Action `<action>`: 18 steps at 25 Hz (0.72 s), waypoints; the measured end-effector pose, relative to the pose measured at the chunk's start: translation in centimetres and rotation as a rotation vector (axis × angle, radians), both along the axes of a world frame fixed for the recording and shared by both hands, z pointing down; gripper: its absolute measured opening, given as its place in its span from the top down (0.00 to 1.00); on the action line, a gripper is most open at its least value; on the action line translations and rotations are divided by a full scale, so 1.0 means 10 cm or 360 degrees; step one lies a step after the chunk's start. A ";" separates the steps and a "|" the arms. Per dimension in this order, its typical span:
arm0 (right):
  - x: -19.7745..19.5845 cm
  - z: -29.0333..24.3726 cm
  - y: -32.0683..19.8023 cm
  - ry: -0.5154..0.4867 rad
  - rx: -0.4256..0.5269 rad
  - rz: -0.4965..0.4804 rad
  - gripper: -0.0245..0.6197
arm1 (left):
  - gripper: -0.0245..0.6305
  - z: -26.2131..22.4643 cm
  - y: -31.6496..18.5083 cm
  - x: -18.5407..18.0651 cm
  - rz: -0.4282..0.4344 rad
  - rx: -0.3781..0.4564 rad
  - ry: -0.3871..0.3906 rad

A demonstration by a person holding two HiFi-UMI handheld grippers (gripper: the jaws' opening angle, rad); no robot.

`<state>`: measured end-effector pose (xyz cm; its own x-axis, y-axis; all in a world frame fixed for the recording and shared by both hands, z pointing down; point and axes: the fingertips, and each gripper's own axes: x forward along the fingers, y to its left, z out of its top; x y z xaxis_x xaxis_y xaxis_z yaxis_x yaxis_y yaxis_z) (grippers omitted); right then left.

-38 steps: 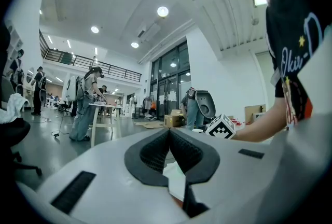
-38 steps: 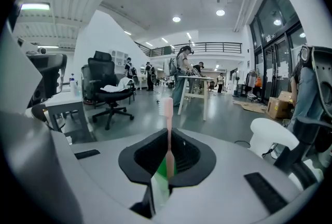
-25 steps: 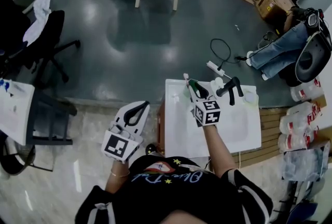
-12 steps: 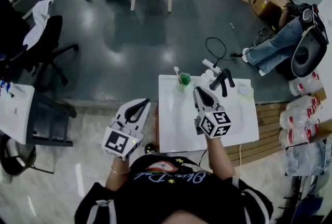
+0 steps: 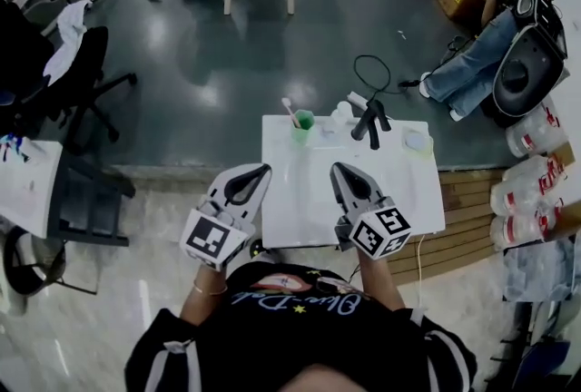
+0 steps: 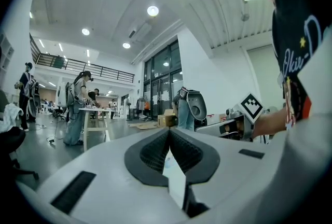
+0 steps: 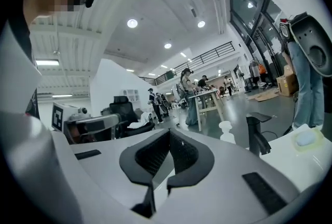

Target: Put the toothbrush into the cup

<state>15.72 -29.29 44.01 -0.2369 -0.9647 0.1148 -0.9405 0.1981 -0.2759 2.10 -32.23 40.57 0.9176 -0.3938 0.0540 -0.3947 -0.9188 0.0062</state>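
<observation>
Nearest the person's chest, the left gripper (image 5: 260, 170) and the right gripper (image 5: 339, 169) hover side by side over the near part of the white countertop (image 5: 318, 200). Each has its jaws pressed together with nothing between them. Near the counter's far edge the green cup (image 5: 302, 127) stands upright. The toothbrush (image 5: 290, 107) is already in it, one end poking up and leaning left over the rim. Just right of the cup are a white bottle (image 5: 343, 113) and the black faucet (image 5: 370, 121), and a pale dish (image 5: 416, 142) sits further right again.

The toothbrush looks light, stiff and smooth, so it would probably slip or swivel in a loose pinch. The safest hold is likely mid-handle, across its flat faces and clear of the bristles. The cup also seems light, and a sideways nudge on the brush could tip it.

Only the head view shows the cup and brush; neither gripper view catches them. The left gripper view shows its pads meeting at the tip and the other gripper's marker cube off to the right. The right gripper view shows its own pads meeting too, and it gives the faucet, bottle and dish side-on, which the head view sees only from above.
</observation>
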 end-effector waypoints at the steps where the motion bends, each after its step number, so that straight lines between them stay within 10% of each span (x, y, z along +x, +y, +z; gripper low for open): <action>1: -0.01 -0.04 0.03 -0.0003 0.0017 -0.0012 0.96 | 0.96 -0.02 0.03 0.03 0.0006 -0.0003 0.0010; 18: -0.11 -0.18 0.12 -0.0011 0.0111 -0.0124 0.96 | 0.96 -0.04 0.19 0.13 -0.0027 0.0015 -0.0029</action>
